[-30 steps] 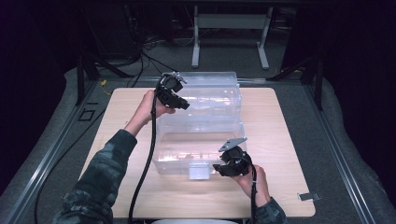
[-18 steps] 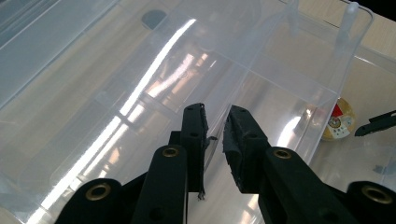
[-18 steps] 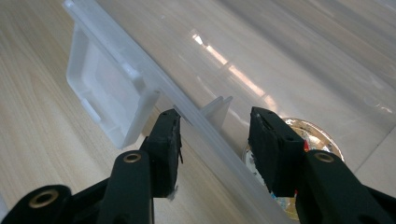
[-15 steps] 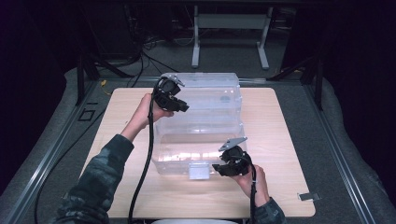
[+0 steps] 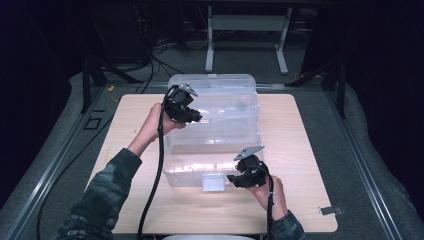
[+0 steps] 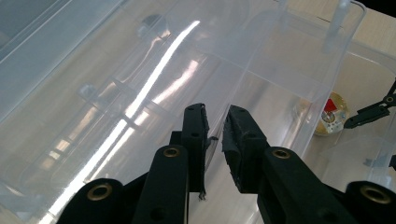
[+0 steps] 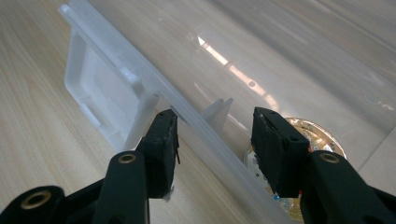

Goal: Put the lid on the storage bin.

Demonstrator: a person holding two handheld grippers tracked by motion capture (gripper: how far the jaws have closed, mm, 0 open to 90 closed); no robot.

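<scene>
Clear plastic box [image 5: 215,145] mid-tabletop [image 5: 300,210], left claw [image 6: 215,135] clamped on its raised lid [image 5: 220,95], right claw [image 7: 215,140] apart astride its front rim [image 7: 196,126], just opening

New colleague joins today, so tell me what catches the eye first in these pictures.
A big clear plastic box sits mid-table with its lid raised at the far side. The left gripper is shut on the lid's edge, while the right gripper straddles the box's near rim beside the white latch. Inside lies a small gold round item.
</scene>
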